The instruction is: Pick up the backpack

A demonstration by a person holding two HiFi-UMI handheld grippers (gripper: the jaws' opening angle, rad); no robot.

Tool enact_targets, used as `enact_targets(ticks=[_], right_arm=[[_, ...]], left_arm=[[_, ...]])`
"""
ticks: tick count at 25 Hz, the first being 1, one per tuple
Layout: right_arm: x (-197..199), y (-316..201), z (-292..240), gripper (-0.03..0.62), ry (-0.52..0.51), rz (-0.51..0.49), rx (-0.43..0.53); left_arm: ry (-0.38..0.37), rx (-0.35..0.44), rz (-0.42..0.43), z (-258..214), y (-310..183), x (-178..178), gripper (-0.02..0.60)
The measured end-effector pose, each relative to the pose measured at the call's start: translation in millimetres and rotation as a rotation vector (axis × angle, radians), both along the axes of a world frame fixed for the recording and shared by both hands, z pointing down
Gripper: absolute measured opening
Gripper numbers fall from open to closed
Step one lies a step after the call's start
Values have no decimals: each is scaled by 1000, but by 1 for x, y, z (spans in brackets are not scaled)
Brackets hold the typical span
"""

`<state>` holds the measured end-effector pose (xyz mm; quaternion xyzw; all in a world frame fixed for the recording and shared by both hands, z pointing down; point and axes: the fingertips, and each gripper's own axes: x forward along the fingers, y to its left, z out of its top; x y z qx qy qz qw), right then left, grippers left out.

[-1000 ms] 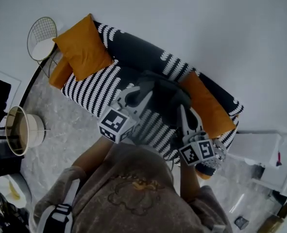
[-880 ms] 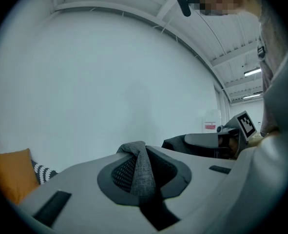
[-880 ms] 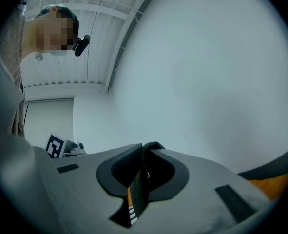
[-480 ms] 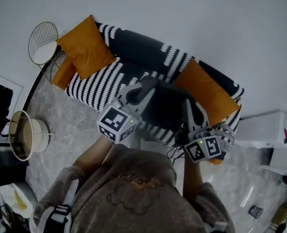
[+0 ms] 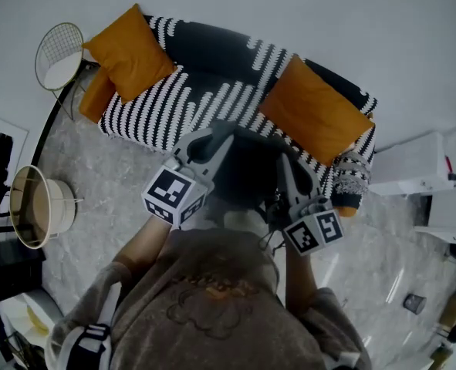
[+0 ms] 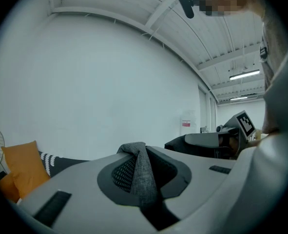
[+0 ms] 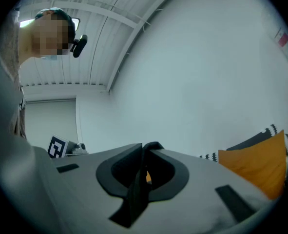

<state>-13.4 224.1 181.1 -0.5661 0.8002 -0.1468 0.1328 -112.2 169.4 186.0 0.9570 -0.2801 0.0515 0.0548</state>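
The dark backpack (image 5: 247, 172) hangs above the floor (image 5: 108, 183), just off the striped sofa's (image 5: 158, 114) front edge. Its long axis cannot be told. The left gripper (image 5: 221, 136) pinches a grey strap (image 6: 143, 174), and the right gripper (image 5: 283, 164) pinches a black strap (image 7: 134, 189). Open floor lies to the left.

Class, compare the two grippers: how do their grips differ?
The left gripper pinches a broad, grey woven strap; the right gripper pinches a thinner, black strap. The left gripper holds the backpack's left side, the right gripper its right side. Both are shut on the backpack.
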Motion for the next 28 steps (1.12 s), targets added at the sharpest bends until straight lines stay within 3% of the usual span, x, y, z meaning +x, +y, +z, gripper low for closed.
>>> enact_targets(ticks=[11, 28], right_arm=[[-29, 89, -13, 34, -26, -74, 2], [-9, 129, -12, 34, -18, -86, 2]], left_arm=[[-4, 15, -50, -20, 92, -35, 41], [-28, -2, -42, -13, 142, -15, 41]])
